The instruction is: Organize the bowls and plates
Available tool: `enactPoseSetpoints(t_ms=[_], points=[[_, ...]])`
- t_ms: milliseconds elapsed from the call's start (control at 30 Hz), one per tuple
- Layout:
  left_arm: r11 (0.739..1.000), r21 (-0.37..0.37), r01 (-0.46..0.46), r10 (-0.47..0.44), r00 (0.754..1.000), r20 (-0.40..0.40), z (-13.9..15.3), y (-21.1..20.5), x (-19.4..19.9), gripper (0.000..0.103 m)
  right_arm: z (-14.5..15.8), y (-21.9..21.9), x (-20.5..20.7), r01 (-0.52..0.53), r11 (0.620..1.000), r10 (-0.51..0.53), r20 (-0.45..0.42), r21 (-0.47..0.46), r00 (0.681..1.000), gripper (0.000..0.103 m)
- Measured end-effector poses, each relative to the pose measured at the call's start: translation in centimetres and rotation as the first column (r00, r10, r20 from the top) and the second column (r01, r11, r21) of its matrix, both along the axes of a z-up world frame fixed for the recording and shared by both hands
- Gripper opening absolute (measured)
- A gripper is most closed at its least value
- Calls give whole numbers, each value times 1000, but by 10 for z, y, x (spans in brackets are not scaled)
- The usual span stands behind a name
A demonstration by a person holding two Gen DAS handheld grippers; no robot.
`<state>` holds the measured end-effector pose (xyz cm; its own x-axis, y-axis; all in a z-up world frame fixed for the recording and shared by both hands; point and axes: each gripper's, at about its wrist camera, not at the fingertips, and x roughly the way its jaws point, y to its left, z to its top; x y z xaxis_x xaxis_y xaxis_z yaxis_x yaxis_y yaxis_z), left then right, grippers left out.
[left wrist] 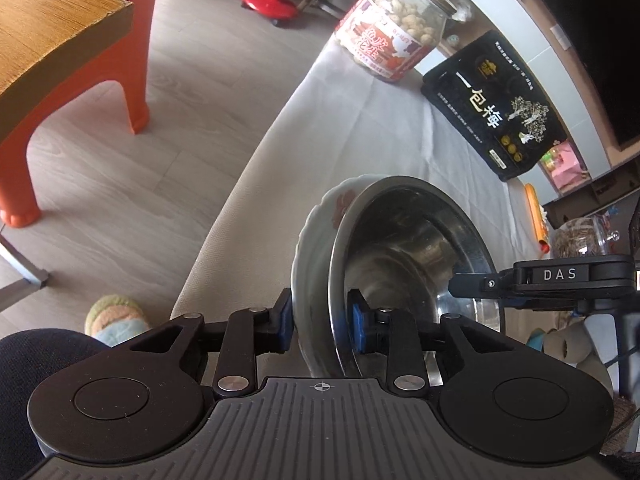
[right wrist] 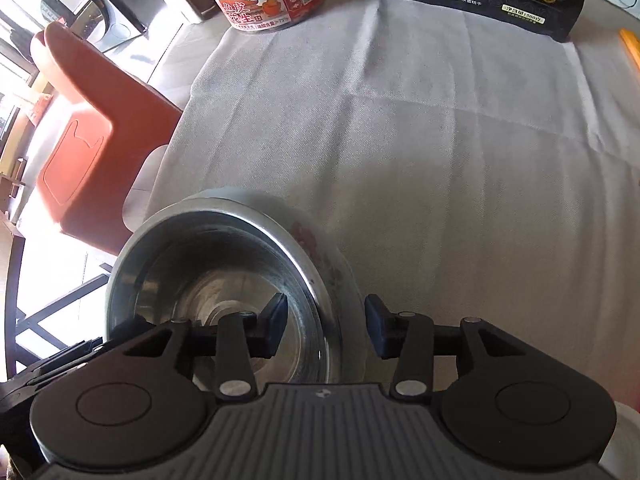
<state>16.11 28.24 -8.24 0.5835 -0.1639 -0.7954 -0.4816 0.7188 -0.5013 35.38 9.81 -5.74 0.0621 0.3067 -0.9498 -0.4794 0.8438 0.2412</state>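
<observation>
Item: steel bowl (left wrist: 400,248) nested in ceramic plate (left wrist: 316,240). I am straddling both near rims with the left tongs (left wrist: 320,316), pads touching; right tongs (right wrist: 326,320) are gaping loosely over the opposite rims, gripping nothing.

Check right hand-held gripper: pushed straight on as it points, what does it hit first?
Likely the stacked rims: the right hand-held gripper straddles the steel bowl nested in the ceramic bowl. Tablecloth lies beyond; depth unclear.
</observation>
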Motion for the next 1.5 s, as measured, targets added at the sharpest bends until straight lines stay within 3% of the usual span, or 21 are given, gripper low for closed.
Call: enactPoseSetpoints(t_ms=[133,167,367,433,500,567,633,667,767,800,833,867,967,1100,1200,1333,1500], points=[[1000,-13,10,-10,1000,-10,2,-4,13,49,0,-4,6,2,1000,-1,-31,30,1000,46],[1000,2,15,-15,1000,-6,3,-5,17,50,0,-6,9,13,999,-12,-42,38,999,46],[999,17,27,-27,1000,5,1,-6,42,48,1,-17,19,65,997,-65,-24,29,998,46],[1000,21,21,-21,1000,5,2,-5,40,42,3,-19,19,82,996,-82,-23,30,996,46],[999,49,-1,0,1000,20,10,-4,31,36,16,-24,13,84,995,-86,38,54,996,46],[991,128,-32,23,997,73,31,-7,19,34,40,-31,-1,45,992,-62,149,116,987,46],[975,211,-64,26,984,179,56,-16,6,33,70,-47,-16,10,984,-62,290,176,955,46],[969,237,-77,11,964,266,72,-22,-1,33,84,-57,-25,-7,979,-69,361,204,930,47],[974,218,-57,-58,874,483,101,-43,-10,32,122,-98,-56,-32,962,-136,577,271,805,64],[977,213,-33,-85,850,519,107,-51,-8,30,129,-114,-63,-17,954,-181,622,298,762,71],[979,204,5,-114,841,529,111,-59,-2,24,135,-129,-71,-3,945,-223,653,326,724,76],[981,190,51,-144,843,519,112,-68,6,20,138,-144,-77,0,941,-240,666,338,706,77],[958,192,212,-278,847,453,114,-104,28,17,135,-183,-87,-20,938,-222,645,346,731,78],[899,300,319,-406,864,299,114,-152,45,18,100,-217,-93,68,947,-251,592,313,766,78],[851,365,376,-468,860,205,111,-174,44,18,66,-230,-93,136,946,-282,535,296,797,77],[814,396,425,-516,842,157,111,-191,35,18,28,-241,-94,185,918,-329,418,350,847,73],[785,441,435,-491,871,14,97,-199,43,22,11,-236,-99,185,910,-329,373,371,867,72]])
